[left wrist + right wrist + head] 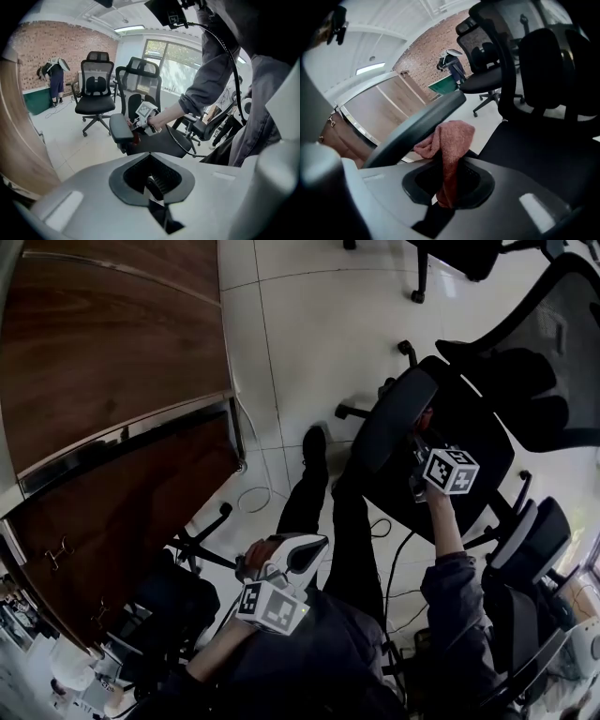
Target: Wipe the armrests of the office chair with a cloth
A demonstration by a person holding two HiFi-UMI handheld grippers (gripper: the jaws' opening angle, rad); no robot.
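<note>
A black office chair [473, 442] stands at the right of the head view, its left armrest [394, 418] nearest me. My right gripper [418, 463] is beside that armrest, on its seat side, and is shut on a reddish-pink cloth [451, 140]. In the right gripper view the cloth bunches against the grey armrest [417, 125]. The left gripper view shows the same armrest [121, 129] with the cloth [135, 138] next to it. My left gripper [292, 554] is held low by my lap, away from the chair. It looks shut, with nothing between its jaws.
A wooden desk [112, 352] fills the left of the head view. More black chairs stand at bottom left [173, 601] and right [536, 545]. A cable [255, 498] lies on the tiled floor. Across the room are further chairs [96, 96] and a person [56, 77].
</note>
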